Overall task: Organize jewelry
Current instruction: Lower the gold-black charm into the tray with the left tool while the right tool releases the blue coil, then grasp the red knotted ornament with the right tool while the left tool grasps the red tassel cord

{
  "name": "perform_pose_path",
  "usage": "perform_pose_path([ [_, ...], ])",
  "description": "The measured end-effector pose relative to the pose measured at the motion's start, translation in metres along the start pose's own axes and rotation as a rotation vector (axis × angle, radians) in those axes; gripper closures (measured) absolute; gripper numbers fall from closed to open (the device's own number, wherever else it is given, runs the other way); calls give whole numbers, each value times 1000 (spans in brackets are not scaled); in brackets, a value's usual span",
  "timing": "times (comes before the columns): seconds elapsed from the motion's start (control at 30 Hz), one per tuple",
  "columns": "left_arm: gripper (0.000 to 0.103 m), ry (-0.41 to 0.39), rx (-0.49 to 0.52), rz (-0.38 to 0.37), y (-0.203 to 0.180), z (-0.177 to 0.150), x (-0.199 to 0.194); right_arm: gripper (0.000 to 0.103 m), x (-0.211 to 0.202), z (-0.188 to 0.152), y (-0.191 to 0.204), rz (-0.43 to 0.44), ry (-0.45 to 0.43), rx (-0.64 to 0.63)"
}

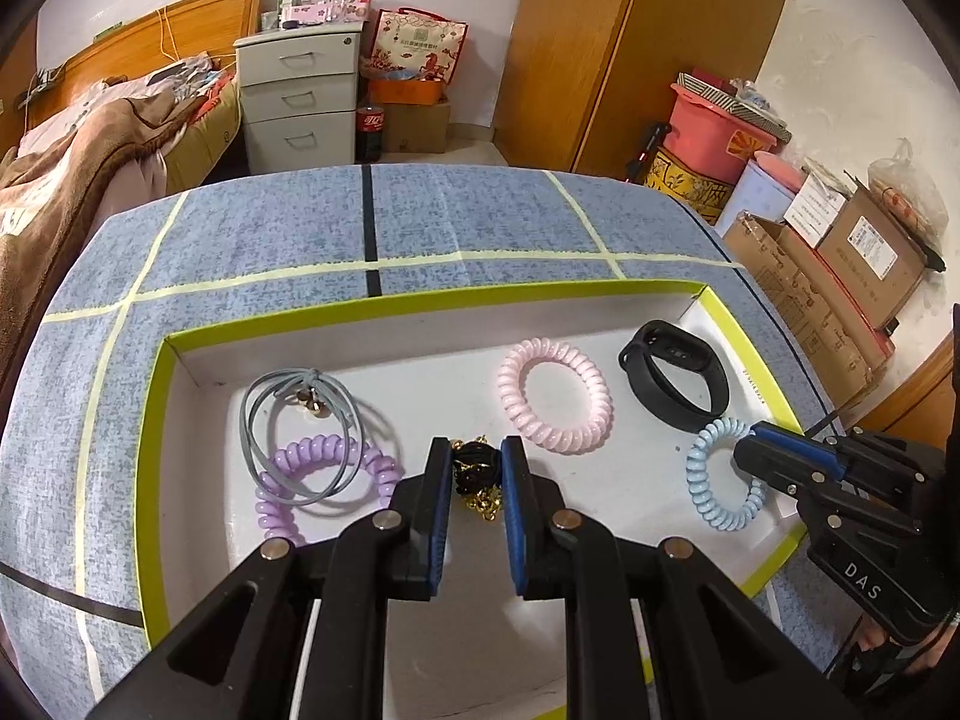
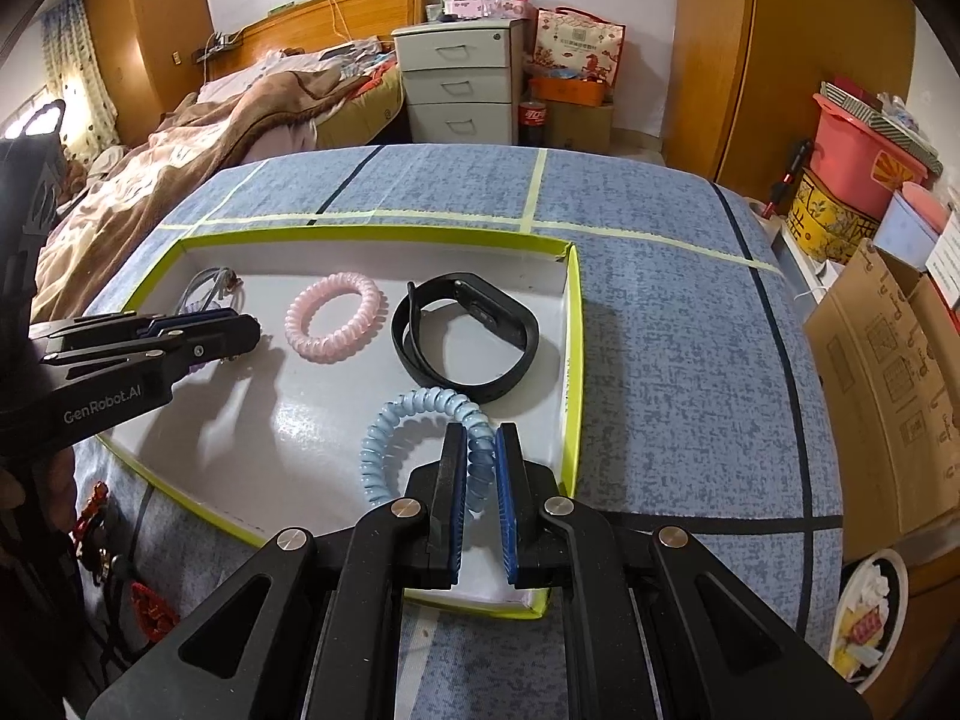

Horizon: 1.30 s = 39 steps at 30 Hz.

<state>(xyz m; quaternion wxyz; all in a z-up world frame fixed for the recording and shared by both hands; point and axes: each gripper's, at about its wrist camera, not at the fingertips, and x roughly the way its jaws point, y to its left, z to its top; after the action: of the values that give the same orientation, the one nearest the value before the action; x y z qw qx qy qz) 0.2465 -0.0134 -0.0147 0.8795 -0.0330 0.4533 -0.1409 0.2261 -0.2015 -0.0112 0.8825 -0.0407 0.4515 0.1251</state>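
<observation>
In the shallow box (image 1: 150, 420) on the counter (image 1: 270, 228), the left tool (image 1: 474, 456) clamps the black-and-gold piece (image 1: 474, 480); the right tool (image 2: 480, 444) pinches the blue coil band (image 2: 414, 414). Lift each straight up, slowly, clear of neighbouring bands.

Black angular left gripper (image 1: 474, 468) and right gripper (image 2: 480, 456): blue ribbed pads, silver rivets, white "GenRobot.AI" and "DAS" lettering.

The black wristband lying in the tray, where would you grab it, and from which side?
Grip the black wristband on its thin strap, from above, one finger inside the loop and one outside. It lies flat and open, apart from the pink hair tie. The strap looks narrow enough to pinch; the thick screen part is probably harder to hold.
</observation>
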Motion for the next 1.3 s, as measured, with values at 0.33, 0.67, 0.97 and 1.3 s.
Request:
perform_pose_path([
  [0.33, 83, 7, 5, 3, -1, -2, 0, 92, 1, 2, 3, -6, 0, -11],
  [0.67, 67, -38, 9, -14, -3, -3, -19, 64, -8, -1, 10, 6, -27, -10],
  [0.97, 62, -100, -8, -13, -1, -15, -54, 64, -33, -7, 19, 15, -76, 1],
  [1.3, 55, -191, -66, -4, 17, -52, -106, 64, -64, -32, 46, 87, -121, -39],
])
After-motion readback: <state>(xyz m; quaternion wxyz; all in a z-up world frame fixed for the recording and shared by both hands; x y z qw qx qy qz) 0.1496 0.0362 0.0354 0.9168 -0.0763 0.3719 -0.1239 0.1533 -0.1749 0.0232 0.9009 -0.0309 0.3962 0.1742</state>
